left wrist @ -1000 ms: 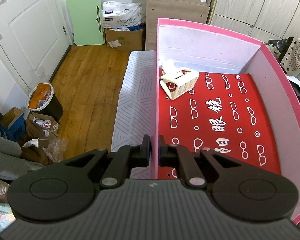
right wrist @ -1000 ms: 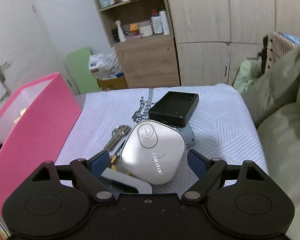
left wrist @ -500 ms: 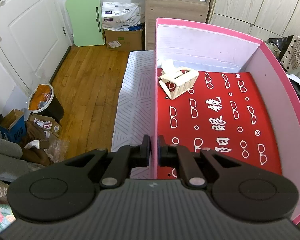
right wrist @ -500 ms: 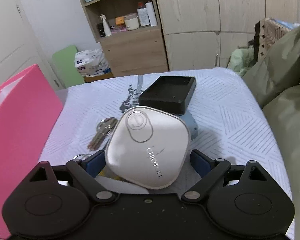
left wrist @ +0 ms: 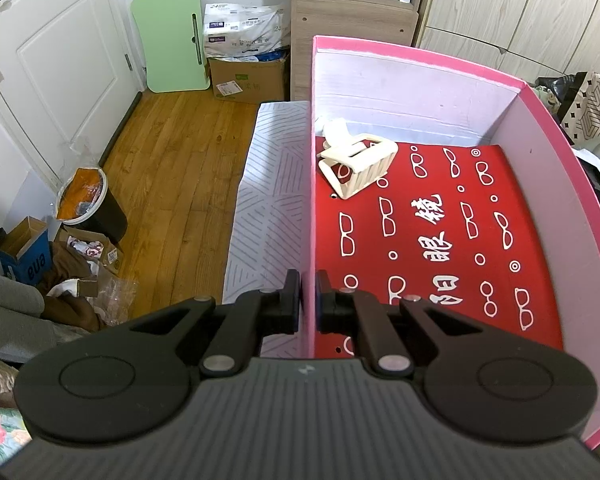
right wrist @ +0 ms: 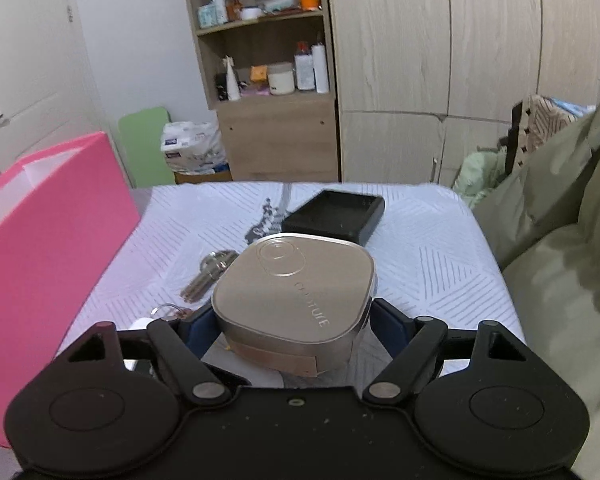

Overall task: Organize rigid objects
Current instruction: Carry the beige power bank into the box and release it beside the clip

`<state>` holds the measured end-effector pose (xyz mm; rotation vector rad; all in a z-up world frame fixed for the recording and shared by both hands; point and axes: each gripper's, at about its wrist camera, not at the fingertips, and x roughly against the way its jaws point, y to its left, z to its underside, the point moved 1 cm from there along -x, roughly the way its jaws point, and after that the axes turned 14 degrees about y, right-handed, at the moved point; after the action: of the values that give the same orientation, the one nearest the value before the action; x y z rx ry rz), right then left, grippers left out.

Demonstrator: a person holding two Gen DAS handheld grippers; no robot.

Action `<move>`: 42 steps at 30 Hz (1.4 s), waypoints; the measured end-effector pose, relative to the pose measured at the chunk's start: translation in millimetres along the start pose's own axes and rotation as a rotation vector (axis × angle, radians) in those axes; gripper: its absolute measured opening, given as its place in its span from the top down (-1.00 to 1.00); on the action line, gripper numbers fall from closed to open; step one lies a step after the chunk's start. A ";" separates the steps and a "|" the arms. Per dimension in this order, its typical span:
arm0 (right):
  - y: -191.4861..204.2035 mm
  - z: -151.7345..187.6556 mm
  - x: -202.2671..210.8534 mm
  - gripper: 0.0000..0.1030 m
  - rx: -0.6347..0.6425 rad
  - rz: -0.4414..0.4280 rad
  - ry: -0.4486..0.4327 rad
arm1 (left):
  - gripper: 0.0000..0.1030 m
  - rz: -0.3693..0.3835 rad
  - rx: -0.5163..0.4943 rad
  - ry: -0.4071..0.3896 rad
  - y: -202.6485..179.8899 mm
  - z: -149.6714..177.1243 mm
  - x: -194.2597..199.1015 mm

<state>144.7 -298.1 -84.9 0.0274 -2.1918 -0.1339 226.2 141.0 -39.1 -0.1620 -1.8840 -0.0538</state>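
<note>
Left gripper (left wrist: pixel 308 300) was clamped on the near part of the left side wall of the pink box (left wrist: pixel 548 184), one finger outside and one inside, steadying it on the bed (left wrist: pixel 268 184). Box floor was lined with a red sheet printed with white spectacles. One item already inside: a cream hair claw clip (left wrist: pixel 356 164) lying in the far left corner, close to the back wall.

Right gripper (right wrist: pixel 292 320) sat low over the bedspread with the silver rounded-square case (right wrist: pixel 296 284) between its blue-padded fingers. The fingers were closing; a gap still showed on the right side, so contact on both pads could not be confirmed. The case looked tilted, near edge lifted, with a strip of tan tape on its front face. Judged not yet a secure grasp.

Other loose items on the bed: a bunch of keys (right wrist: pixel 208 272) just left of the case, a black tray (right wrist: pixel 336 216) just behind it. The pink box stood at the left of this view, well apart from the case.

Step in hand: pick-up of the silver case, for transfer to the box. Roughly one item stowed, at least three left.

Next move, as judged: finish closing until both pads bear on the case's sides, lift clear of the keys, carry left over the box wall, set down on open red lining away from the clip. Risk: smooth, rounded sides may slip if gripped off-centre.
</note>
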 end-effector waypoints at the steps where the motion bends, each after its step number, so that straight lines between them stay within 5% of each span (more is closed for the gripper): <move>1: 1.0 -0.4 3.5 -0.62 0.007 0.002 -0.007 | 0.87 0.001 0.000 0.000 0.2 -0.2 0.0; 10: 29.5 -8.5 40.3 -0.62 0.080 -0.130 -0.051 | 0.87 -0.008 -0.014 0.002 -2.1 -0.8 0.0; 16: 94.5 -51.0 72.7 -0.62 0.344 -0.288 -0.124 | 0.87 -0.002 -0.006 0.002 -1.4 -0.7 0.0; 19: 123.9 -76.4 69.7 -0.62 0.412 -0.457 -0.058 | 0.87 0.010 0.003 0.001 1.3 0.1 0.9; 22: 157.0 -94.2 49.4 -0.62 0.482 -0.536 0.037 | 0.87 0.011 0.005 0.001 2.3 -0.2 1.4; 26: 195.8 -102.0 17.5 -0.62 0.619 -0.457 0.116 | 0.87 0.006 -0.002 0.002 2.4 -1.8 0.9; 36: 252.2 -106.8 -44.9 -0.59 0.995 -0.061 0.262 | 0.87 0.010 -0.007 -0.003 3.3 -1.1 0.1; 39: 264.2 -109.6 -47.5 0.34 1.065 -0.007 0.282 | 0.85 0.016 -0.007 -0.009 3.3 -0.3 0.1; 42: 274.7 -112.2 -47.1 0.33 1.119 -0.006 0.271 | 0.85 0.022 -0.005 -0.010 4.4 0.3 0.4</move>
<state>271.3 -31.5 -28.7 0.6309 -1.7382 1.0322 226.4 145.5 -39.1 -0.1867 -1.8919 -0.0428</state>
